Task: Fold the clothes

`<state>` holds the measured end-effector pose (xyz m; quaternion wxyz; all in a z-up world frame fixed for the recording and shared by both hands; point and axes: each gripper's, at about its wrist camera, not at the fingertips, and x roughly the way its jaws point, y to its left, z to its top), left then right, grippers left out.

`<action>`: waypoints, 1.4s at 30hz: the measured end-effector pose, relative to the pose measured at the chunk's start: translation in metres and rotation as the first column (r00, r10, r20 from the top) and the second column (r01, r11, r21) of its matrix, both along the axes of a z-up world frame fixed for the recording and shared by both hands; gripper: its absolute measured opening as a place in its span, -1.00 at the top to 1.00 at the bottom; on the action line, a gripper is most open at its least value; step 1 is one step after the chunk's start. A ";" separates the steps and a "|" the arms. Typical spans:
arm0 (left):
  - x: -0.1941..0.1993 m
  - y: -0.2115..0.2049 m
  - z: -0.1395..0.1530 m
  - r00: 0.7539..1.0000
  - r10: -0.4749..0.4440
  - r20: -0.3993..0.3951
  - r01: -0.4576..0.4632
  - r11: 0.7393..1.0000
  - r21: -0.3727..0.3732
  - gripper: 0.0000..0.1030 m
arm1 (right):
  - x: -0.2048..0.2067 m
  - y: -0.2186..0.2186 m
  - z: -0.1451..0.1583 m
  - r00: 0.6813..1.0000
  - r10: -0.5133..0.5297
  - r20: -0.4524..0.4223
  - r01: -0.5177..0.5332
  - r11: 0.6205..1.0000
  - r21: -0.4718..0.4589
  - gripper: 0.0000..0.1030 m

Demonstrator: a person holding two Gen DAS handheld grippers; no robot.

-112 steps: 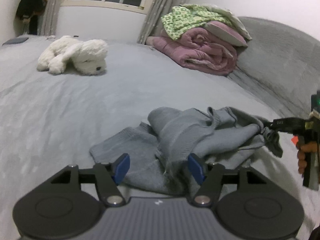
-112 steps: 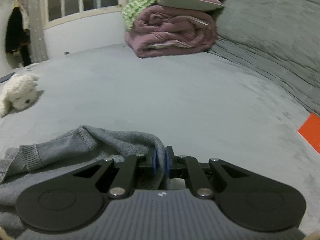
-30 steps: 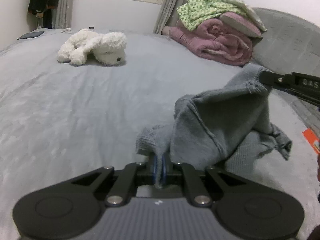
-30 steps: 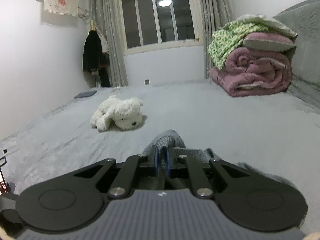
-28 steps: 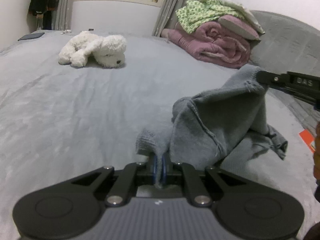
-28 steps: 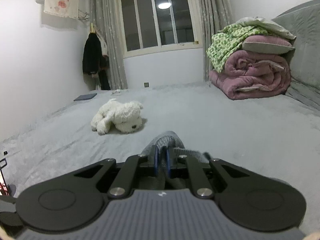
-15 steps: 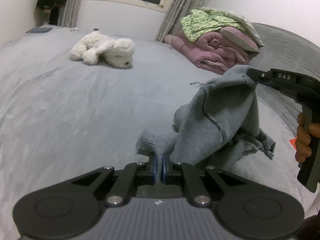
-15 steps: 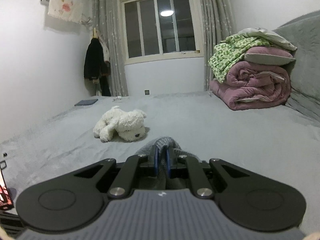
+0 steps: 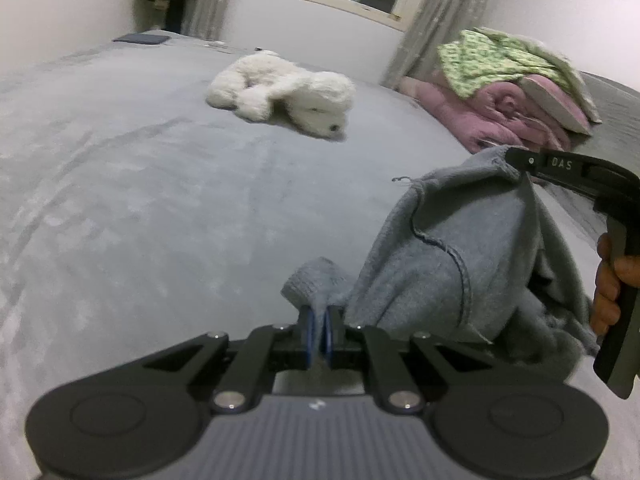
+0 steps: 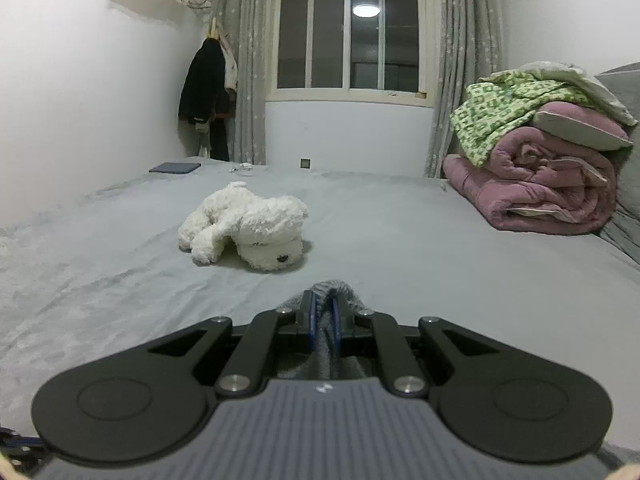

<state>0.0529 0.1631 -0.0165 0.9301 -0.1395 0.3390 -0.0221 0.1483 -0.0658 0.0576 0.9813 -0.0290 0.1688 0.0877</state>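
The left gripper (image 9: pixel 319 330) was clamped tight on a ribbed edge of the grey sweater (image 9: pixel 452 256), blue pads pinching the knit. Over on the right, the right gripper (image 10: pixel 324 322) was likewise clenched on a fold of that sweater, lifting it so it hung bunched between the two tools above the grey bed (image 9: pixel 140 200). A hand (image 9: pixel 610 280) gripped the right tool's handle. Farther back lay a white plush dog (image 10: pixel 248 228), with pink bedding (image 10: pixel 552 188) stacked by the curtains.
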 end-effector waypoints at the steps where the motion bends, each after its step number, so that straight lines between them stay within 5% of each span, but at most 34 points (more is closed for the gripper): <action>1: 0.004 0.002 -0.001 1.000 0.013 -0.001 -0.013 1.000 0.004 0.89 | 0.006 0.003 -0.002 1.000 0.003 -0.002 -0.003 1.000 -0.005 0.78; 12: 0.026 0.026 -0.002 0.995 0.104 0.009 -0.104 0.994 0.044 0.89 | 0.056 0.034 -0.028 0.997 0.031 -0.074 -0.033 0.999 -0.025 0.79; 13: 0.028 0.029 -0.002 0.993 0.116 0.011 -0.117 0.992 0.048 0.89 | 0.060 0.036 -0.029 0.996 0.036 -0.079 -0.038 0.999 -0.020 1.00; 27: 0.052 0.042 -0.012 0.985 0.161 -0.070 -0.162 0.987 -0.012 0.83 | 0.084 0.053 -0.038 0.982 0.078 -0.175 -0.081 0.997 -0.015 0.97; 32: 0.050 0.043 -0.011 0.982 0.174 -0.073 -0.175 0.985 -0.004 0.12 | 0.073 0.031 -0.031 0.974 0.054 -0.220 -0.044 0.998 0.051 0.72; 33: 0.050 0.044 -0.010 0.982 0.173 -0.075 -0.174 0.985 -0.013 0.12 | 0.070 0.027 -0.030 0.972 0.048 -0.229 -0.036 0.998 0.056 0.68; 35: 0.048 0.044 -0.010 0.982 0.169 -0.082 -0.171 0.985 -0.020 0.05 | 0.063 0.019 -0.028 0.971 0.033 -0.237 -0.019 0.998 0.060 0.25; 42: 0.043 0.038 -0.009 0.983 0.156 -0.098 -0.158 0.987 -0.013 -0.01 | 0.028 -0.011 -0.022 0.971 -0.019 -0.240 0.027 0.999 0.032 0.20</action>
